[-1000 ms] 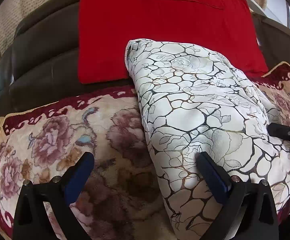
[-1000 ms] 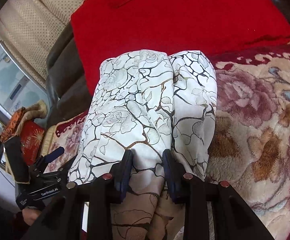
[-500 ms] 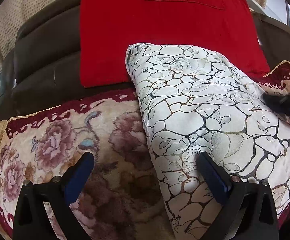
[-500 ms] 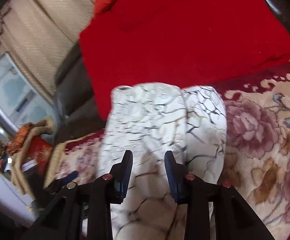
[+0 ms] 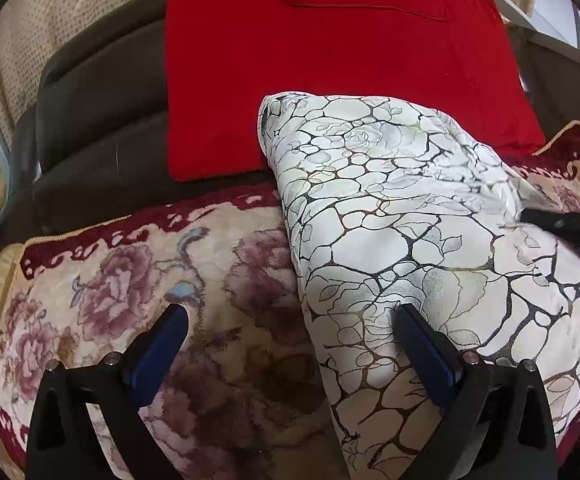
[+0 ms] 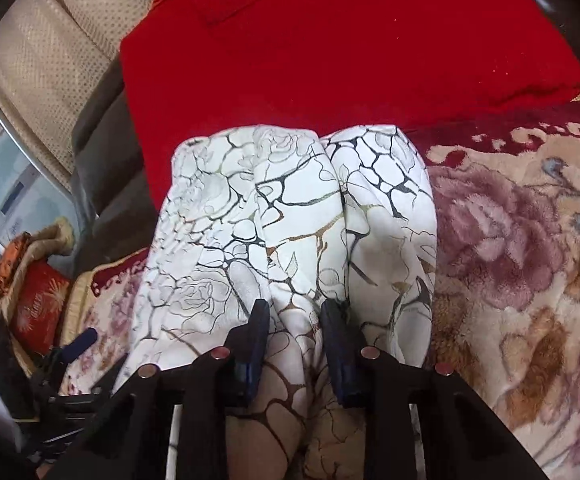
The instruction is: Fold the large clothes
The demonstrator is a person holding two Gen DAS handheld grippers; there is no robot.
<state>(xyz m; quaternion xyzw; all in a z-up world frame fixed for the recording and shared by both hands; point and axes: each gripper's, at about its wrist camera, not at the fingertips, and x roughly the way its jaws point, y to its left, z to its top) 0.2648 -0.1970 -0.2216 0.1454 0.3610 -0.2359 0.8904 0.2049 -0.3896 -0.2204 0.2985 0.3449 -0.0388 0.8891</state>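
A fold of the white patterned garment (image 6: 290,216) is being pinched by the right gripper (image 6: 294,320); the left gripper (image 5: 290,336) is being held wide open, empty, straddling the garment's edge over the floral blanket (image 5: 129,280).

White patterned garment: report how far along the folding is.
Done: the white patterned garment already lies doubled into a long strip on the floral blanket. In hand: the right gripper pinches its near end; the left gripper is open, jaws straddling its edge. Left: folding it shorter.
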